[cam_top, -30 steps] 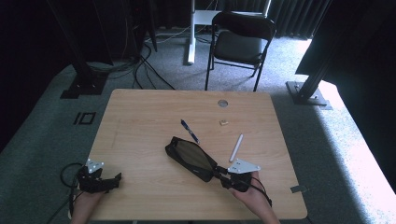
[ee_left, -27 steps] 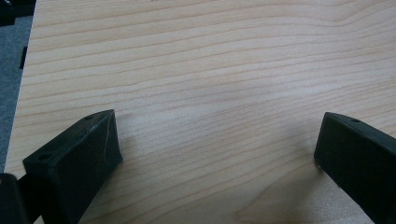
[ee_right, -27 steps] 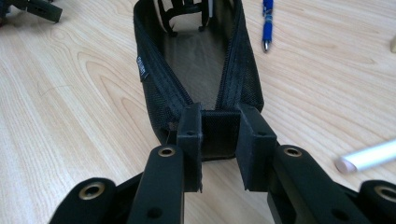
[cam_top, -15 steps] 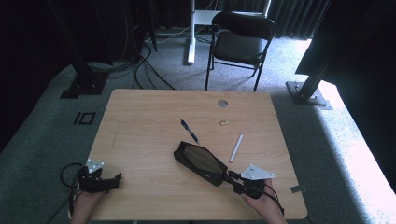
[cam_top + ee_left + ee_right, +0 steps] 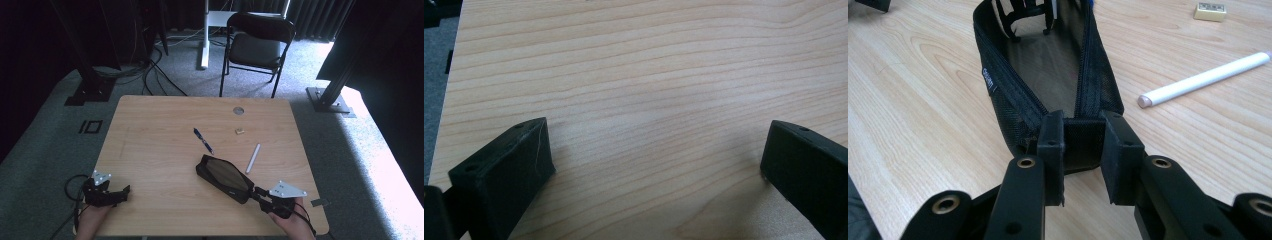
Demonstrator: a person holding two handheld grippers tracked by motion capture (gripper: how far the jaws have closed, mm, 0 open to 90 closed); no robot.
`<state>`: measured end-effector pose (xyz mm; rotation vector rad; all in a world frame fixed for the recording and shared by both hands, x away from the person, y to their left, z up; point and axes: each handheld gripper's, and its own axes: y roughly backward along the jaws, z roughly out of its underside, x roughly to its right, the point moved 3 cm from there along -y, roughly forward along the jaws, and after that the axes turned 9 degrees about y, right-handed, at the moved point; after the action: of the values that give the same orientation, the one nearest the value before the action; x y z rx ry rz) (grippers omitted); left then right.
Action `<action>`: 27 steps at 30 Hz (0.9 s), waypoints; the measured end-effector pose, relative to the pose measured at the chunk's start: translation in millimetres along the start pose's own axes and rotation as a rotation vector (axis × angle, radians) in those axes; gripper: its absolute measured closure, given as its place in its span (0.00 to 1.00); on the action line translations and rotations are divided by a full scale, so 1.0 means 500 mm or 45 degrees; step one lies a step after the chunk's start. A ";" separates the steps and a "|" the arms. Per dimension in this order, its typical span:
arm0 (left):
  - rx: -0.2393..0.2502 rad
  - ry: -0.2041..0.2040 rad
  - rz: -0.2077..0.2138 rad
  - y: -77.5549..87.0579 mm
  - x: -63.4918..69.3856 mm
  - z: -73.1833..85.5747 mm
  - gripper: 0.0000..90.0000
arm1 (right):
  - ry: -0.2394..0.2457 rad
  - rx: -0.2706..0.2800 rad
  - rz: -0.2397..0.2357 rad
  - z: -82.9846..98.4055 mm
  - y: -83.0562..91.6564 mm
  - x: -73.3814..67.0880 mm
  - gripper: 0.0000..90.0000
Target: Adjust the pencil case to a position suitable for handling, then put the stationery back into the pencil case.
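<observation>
I see the right gripper clamped on the near end of the black mesh pencil case, which lies unzipped on the wooden table, front-right of centre. White marker just beside it, blue pen beyond, small eraser further back. Left gripper at front-left edge, jaws wide apart over bare wood.

Your grippers are black: the left gripper trails a black cable, and the right gripper has brass-ringed holes; both carry grey triangular plates.
</observation>
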<state>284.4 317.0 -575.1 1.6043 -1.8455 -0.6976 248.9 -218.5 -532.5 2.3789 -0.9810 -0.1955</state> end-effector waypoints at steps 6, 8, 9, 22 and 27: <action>0.000 0.000 0.000 0.000 0.000 0.000 0.01 | 0.021 -0.014 0.031 0.005 0.007 0.001 0.75; 0.000 0.000 0.000 0.000 0.000 0.000 0.01 | 0.027 -0.016 0.031 0.005 0.007 0.001 0.73; 0.000 0.000 0.000 0.000 0.000 0.000 0.01 | 0.018 -0.013 0.029 0.004 0.007 0.001 0.72; 0.000 0.000 0.000 0.000 0.000 0.000 0.01 | -0.022 0.064 0.036 -0.011 0.015 0.005 0.59; 0.000 0.000 0.000 0.000 0.000 0.000 0.01 | -0.036 0.114 0.040 -0.027 0.021 0.011 0.58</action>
<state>284.3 317.0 -575.1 1.6041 -1.8455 -0.6977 251.0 -222.2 -515.1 2.4457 -1.0604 -0.1772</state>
